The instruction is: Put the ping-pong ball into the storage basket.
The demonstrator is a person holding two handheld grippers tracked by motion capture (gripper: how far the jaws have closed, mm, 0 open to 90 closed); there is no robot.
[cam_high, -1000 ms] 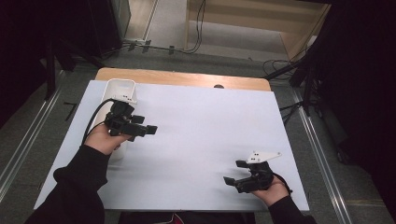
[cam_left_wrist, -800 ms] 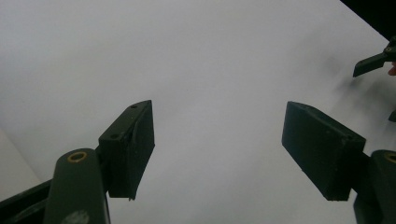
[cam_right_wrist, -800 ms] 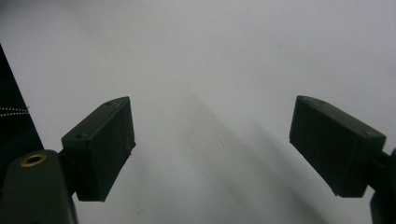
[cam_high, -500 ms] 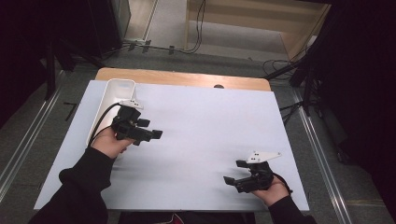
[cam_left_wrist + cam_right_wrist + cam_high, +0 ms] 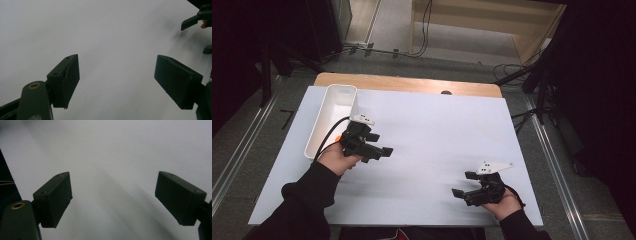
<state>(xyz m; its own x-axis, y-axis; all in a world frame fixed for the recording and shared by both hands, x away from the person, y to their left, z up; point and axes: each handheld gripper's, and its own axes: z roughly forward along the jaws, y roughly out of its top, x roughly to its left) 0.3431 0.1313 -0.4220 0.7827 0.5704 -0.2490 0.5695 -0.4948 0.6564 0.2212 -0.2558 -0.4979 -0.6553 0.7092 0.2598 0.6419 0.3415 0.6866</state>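
**Inspector:** Start with the largest item. What is under your tools?

**Technician:** Your work surface is the white table (image 5: 432, 130). A strip of bare wood shows along its far edge. In both gripper views the same plain white surface lies beyond the jaws.

**Inspector:** Next item down?

**Technician:** The white tray (image 5: 323, 131), a long rectangular bin. It lies at the far left of the table, with its long side running away from you. Its inside looks bare as far as the high view shows.

**Inspector:** Where is your left gripper?

**Technician:** Your left gripper (image 5: 379, 152) is held above the table just beside the tray's right wall, jaws pointing toward the middle of the table. Its black cable loops back past the tray's near end. In the left gripper view (image 5: 116, 81) the two jaws stand wide apart with nothing between them. The other tool appears at that view's upper right corner.

**Inspector:** And your right gripper?

**Technician:** Your right gripper (image 5: 464, 187) sits low over the near right part of the table, well apart from the tray, jaws pointing left. A grey three-cornered plate rides on top. In the right gripper view (image 5: 113, 198) its jaws are also spread wide and hold nothing.
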